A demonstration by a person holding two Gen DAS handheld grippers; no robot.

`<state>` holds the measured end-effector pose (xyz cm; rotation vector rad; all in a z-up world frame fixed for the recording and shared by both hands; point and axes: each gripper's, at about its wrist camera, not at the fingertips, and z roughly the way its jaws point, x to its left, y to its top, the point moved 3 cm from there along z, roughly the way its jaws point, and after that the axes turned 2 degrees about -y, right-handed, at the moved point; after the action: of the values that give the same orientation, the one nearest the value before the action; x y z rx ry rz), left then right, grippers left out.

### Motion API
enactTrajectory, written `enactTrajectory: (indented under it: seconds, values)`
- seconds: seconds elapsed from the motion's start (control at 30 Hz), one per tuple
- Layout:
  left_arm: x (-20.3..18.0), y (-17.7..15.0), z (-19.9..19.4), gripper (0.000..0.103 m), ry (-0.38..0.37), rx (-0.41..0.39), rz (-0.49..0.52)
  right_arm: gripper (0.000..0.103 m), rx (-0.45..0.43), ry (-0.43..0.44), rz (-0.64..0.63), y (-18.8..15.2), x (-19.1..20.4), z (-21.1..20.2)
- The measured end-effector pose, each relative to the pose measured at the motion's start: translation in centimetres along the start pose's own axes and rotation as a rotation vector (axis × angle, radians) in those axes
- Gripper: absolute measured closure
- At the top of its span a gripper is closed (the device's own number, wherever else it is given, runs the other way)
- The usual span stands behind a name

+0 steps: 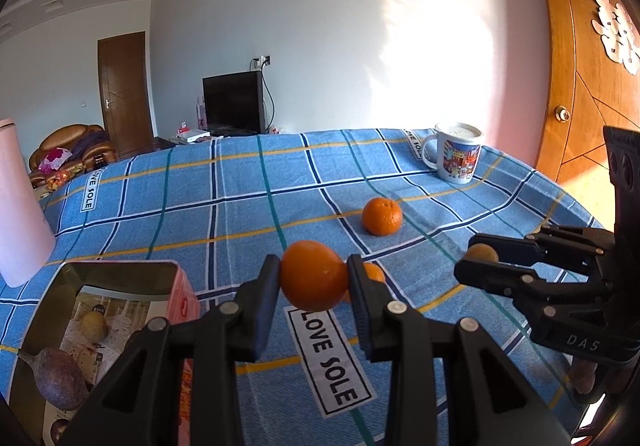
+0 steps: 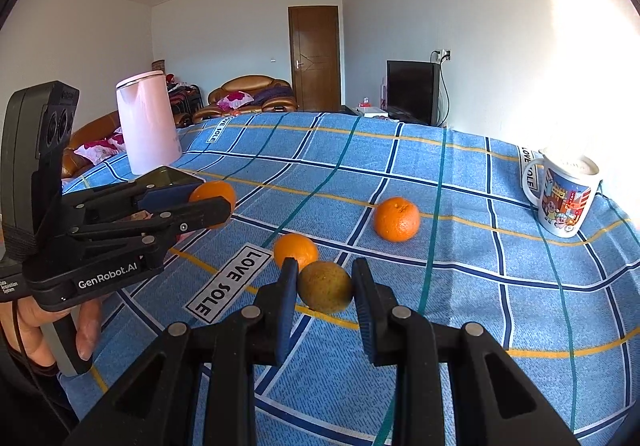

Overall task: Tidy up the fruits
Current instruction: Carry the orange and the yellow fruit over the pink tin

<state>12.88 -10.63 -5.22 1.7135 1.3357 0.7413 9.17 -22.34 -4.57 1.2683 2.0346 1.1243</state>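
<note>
On the cloth: checked blue tablecloth (image 2: pixel 500 286) covers the table; fruit, tin, mug and jug sit on it
Oranges: three; one held orange (image 1: pixel 314 275) (image 2: pixel 214 196) in the left gripper, a near orange (image 2: pixel 295 250) (image 1: pixel 374 272) on the cloth, a far orange (image 1: pixel 382 216) (image 2: pixel 397 219) on the cloth toward the mug
Brown fruit: one greenish-brown fruit (image 2: pixel 326 287) (image 1: pixel 482 252) between the right fingers; whether it touches the cloth, I cannot tell
Tin: one open tin (image 1: pixel 120 266) at the left, beside the left gripper; inside lie a purple fruit (image 1: pixel 60 378) and a small yellow fruit (image 1: pixel 94 328)
Other things: one mug (image 1: pixel 456 156) (image 2: pixel 564 198) at the far right edge; one pink jug (image 2: pixel 148 122) (image 1: pixel 20 206) at the far left
Left gripper (image 1: pixel 314 286) (image 2: pixel 216 202): fingers clamped on the held orange, lifted off the cloth, near the tin's rim
Right gripper (image 2: pixel 325 286) (image 1: pixel 480 256): fingers pressed to both sides of the brown fruit; the near orange lies just behind it
Left view only: the tin's inside and its two fruits; the near orange mostly hidden behind the finger
Right view only: the near orange in full; a hand (image 2: pixel 52 330) on the left gripper's handle; the tin shows only as a rim behind that gripper
</note>
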Motion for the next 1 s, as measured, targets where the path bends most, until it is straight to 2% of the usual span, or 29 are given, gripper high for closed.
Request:
enactTrajectory:
  seconds: [0.37, 0.73, 1.0]
  values:
    - [-0.2, 0.0, -0.8, 0.067, 0.024, -0.040, 0.013, 0.074, -0.045, -0.011, -0.007, 0.1, 0.1, -0.9]
    - [-0.3, -0.3, -1.7, 0.067, 0.033, -0.047, 0.025, 0.074, -0.090, -0.026, 0.010, 0.2, 0.0, -1.7]
    - [3.8, -0.4, -3.2, 0.067, 0.076, -0.025, -0.054, 0.074, -0.070, 0.028, -0.017, 1.5, 2.5, -0.4]
